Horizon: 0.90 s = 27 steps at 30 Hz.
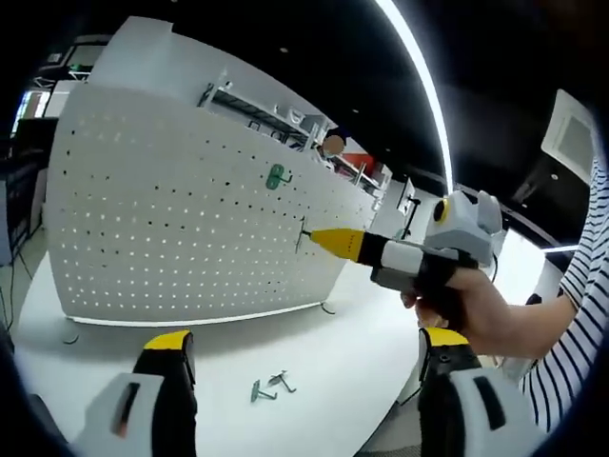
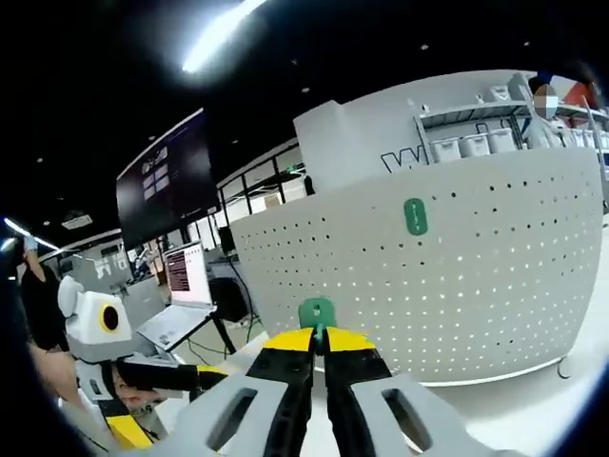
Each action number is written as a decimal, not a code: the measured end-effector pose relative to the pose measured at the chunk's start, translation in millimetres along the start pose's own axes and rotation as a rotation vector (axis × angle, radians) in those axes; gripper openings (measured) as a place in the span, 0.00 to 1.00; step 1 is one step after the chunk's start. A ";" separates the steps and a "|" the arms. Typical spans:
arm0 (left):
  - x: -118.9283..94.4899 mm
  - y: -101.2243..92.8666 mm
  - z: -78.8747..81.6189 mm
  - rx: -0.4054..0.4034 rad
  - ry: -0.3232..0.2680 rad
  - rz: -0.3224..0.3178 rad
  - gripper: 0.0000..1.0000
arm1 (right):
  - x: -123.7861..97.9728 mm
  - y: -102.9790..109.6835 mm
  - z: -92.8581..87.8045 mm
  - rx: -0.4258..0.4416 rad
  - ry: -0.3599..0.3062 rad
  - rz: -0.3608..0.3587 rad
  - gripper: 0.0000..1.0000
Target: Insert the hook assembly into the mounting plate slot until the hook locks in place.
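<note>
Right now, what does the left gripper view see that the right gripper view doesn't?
Left gripper view: spare hooks lying on the table, and the right tongs seen from the side, with a striped sleeve behind them. Right gripper view: a dark screen, a laptop, and the held hook close up. Both: the white pegboard and a green hook mounted on it.

Bright ceiling strip light [image 1: 419, 67], fisheye-warped edges
</note>
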State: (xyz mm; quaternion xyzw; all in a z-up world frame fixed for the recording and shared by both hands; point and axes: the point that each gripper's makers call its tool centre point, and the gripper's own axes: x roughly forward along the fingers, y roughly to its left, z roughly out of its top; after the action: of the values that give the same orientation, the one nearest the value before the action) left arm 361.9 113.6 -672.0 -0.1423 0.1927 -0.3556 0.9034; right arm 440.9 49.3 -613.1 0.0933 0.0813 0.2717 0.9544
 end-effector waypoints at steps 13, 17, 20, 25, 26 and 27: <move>-3.3 6.0 -4.1 -0.010 0.009 0.019 1.00 | 20.5 -48.3 29.8 -0.075 -0.080 -0.130 0.00; -3.9 11.4 -13.7 0.018 0.046 0.040 1.00 | 24.6 -64.8 37.3 -0.085 -0.093 -0.163 0.00; -4.9 13.2 -15.6 -0.004 0.042 0.039 1.00 | 25.1 -75.5 44.8 -0.087 -0.113 -0.191 0.00; -5.1 15.6 -16.6 -0.013 0.043 0.045 1.00 | 27.8 -91.3 54.3 -0.108 -0.140 -0.240 0.00; -4.9 16.2 -16.8 -0.014 0.044 0.046 1.00 | 28.4 -93.9 55.6 -0.103 -0.146 -0.251 0.00; -4.5 17.1 -16.9 -0.015 0.044 0.046 1.00 | 28.4 -97.3 57.8 -0.101 -0.158 -0.271 0.00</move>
State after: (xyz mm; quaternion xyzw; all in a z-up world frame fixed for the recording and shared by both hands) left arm 361.3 126.7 -692.6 -0.1369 0.2183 -0.3364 0.9058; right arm 525.6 -24.5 -581.6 0.0545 0.0041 0.1359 0.9892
